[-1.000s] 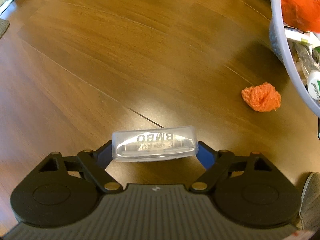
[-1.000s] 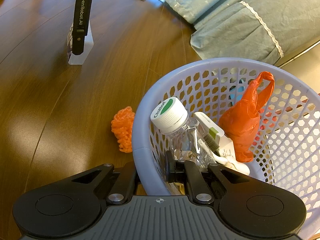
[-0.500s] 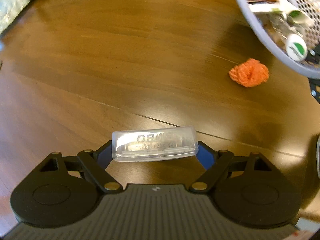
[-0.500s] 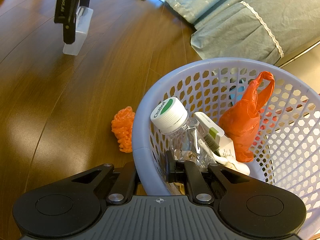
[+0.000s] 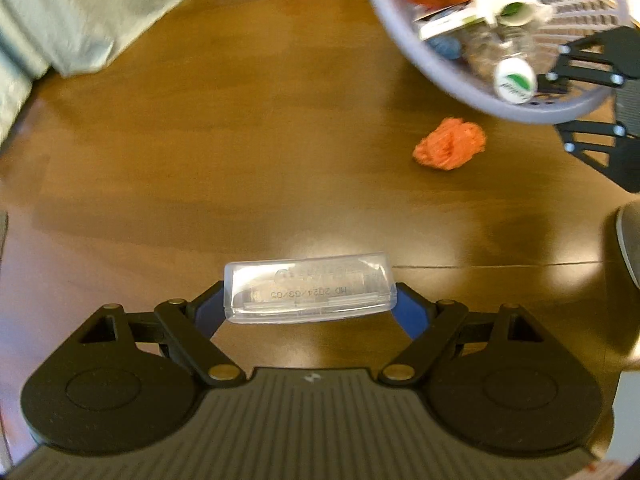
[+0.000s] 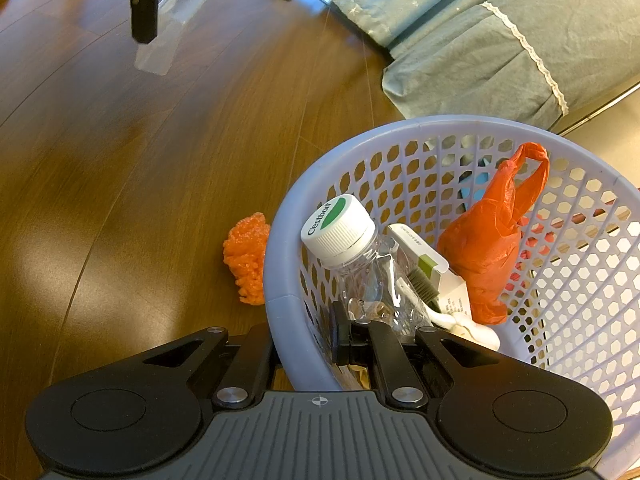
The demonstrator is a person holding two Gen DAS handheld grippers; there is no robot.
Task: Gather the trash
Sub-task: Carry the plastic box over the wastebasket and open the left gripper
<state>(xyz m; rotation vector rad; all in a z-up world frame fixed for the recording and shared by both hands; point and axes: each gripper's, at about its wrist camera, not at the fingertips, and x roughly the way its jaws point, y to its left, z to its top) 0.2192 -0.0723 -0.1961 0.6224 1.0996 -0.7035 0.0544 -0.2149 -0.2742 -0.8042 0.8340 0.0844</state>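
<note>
While the left gripper (image 5: 310, 298) holds a clear plastic case (image 5: 310, 294) lengthwise between its blue pads, clear of the wooden floor (image 5: 224, 128), the lavender basket (image 5: 432, 68) lies ahead of it and to the right. A crumpled orange wad (image 5: 450, 148) sits on the floor between that gripper and the basket, just beside the basket's near wall. The right gripper (image 6: 352, 334) has its jaws closed tight on the basket's rim (image 6: 280, 308), one finger inside and one outside. Directly ahead of its fingers, inside the basket, lie a clear bottle with a white and green cap (image 6: 340, 230), a white carton (image 6: 424, 258) and an orange plastic bag (image 6: 492, 240). Beyond the basket is grey-green bedding with a lace trim (image 6: 500, 32).
</note>
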